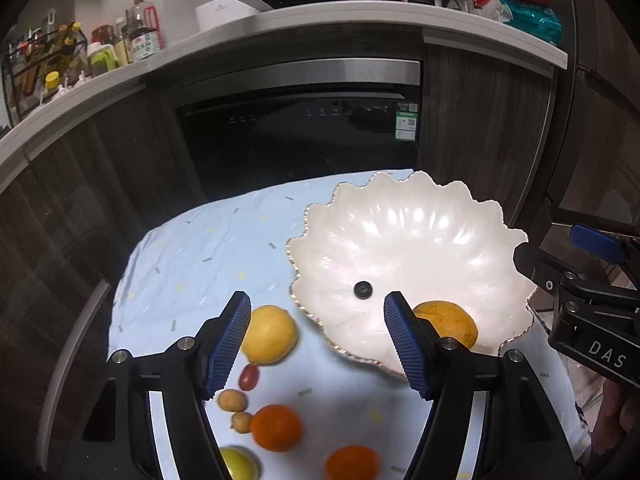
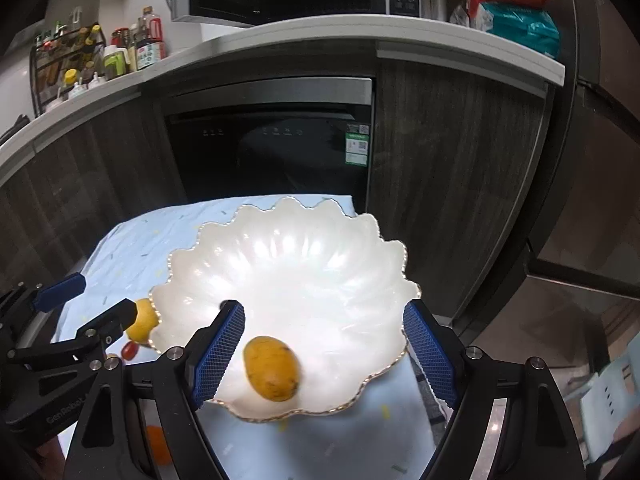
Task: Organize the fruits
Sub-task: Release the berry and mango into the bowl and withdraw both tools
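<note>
A white scalloped bowl (image 1: 420, 240) (image 2: 304, 264) stands on the blue cloth, and a yellow-orange mango (image 1: 452, 322) (image 2: 272, 368) lies at its near edge. My right gripper (image 2: 324, 348) hovers open above the mango, with its pads apart from the fruit. My left gripper (image 1: 320, 340) is open and empty over the bowl's left rim. On the cloth to the left lie a yellow citrus (image 1: 270, 334), a red cherry tomato (image 1: 249, 377), two small brown longans (image 1: 232, 400), two oranges (image 1: 276, 427) and a yellow-green fruit (image 1: 238, 464).
The blue cloth (image 1: 200, 248) covers a small table whose edges drop off close on all sides. Behind it stands a dark dishwasher front (image 1: 300, 140) under a white counter (image 1: 280, 20) with bottles, a microwave and snack packs. A small black disc (image 1: 363, 291) sits in the bowl's middle.
</note>
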Available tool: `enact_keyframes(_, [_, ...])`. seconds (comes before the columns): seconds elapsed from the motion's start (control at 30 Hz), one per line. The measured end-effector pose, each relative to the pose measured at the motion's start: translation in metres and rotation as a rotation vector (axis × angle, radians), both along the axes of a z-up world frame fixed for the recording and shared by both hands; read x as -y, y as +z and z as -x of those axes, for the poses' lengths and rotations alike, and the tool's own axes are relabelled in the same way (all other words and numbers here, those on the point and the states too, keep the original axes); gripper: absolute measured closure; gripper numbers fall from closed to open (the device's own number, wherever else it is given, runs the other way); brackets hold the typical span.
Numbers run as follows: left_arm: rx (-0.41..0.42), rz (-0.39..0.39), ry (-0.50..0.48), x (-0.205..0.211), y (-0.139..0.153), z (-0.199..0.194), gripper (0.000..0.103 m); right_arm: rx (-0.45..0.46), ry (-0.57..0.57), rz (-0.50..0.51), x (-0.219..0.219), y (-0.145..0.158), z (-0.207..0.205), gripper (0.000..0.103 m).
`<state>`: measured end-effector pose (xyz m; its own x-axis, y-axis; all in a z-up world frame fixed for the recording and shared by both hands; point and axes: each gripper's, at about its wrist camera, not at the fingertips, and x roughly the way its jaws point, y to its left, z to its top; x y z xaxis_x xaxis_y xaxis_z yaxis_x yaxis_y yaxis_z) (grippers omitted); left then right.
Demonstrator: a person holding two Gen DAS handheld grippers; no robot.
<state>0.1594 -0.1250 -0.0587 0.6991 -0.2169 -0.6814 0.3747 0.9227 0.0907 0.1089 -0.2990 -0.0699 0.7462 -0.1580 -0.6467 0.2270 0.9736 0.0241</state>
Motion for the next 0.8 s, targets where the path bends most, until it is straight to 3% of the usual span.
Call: enact_keyframes(0.8, [0.036, -0.008, 0.110, -0.077, 0.005, 0.032, 0.033, 0.023, 0.113, 0.035, -0.071, 0.004, 0.017, 0.021])
